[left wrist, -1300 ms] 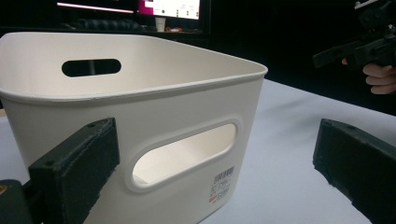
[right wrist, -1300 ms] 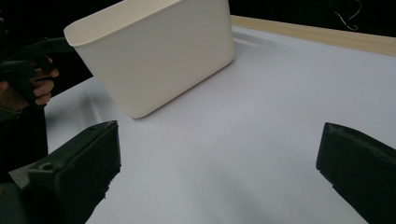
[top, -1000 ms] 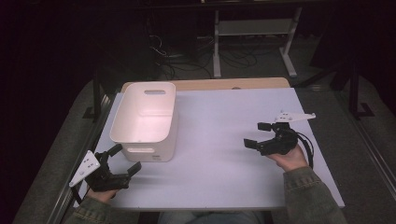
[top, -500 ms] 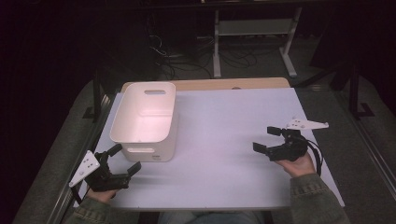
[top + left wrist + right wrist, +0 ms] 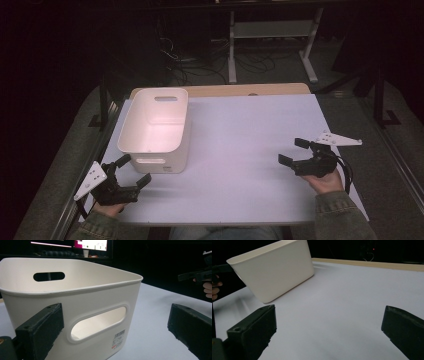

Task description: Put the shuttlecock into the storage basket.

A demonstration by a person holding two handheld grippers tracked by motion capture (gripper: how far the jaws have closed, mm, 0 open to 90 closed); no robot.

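Sliding outward over the last second, my right tongs now sit farther from the white bin than before, while the left tongs have held their spot at its near end. Left to right: the left tongs (image 5: pixel 131 170) hover with jaws spread wide and empty, just short of the white bin (image 5: pixel 155 127), which stands upright on the tabletop (image 5: pixel 250 150) at its left side, empty as far as I can see. In the left gripper view the bin's near handle slot (image 5: pixel 97 323) lies between my jaws, its barcode sticker (image 5: pixel 118 338) beside it. Well to the right of the bin, the right tongs (image 5: pixel 296 151) also gape, holding nothing. My worry: the light bin could skate away if one jaw nudges its wall before the other closes, or tip if I lift it by one end alone.
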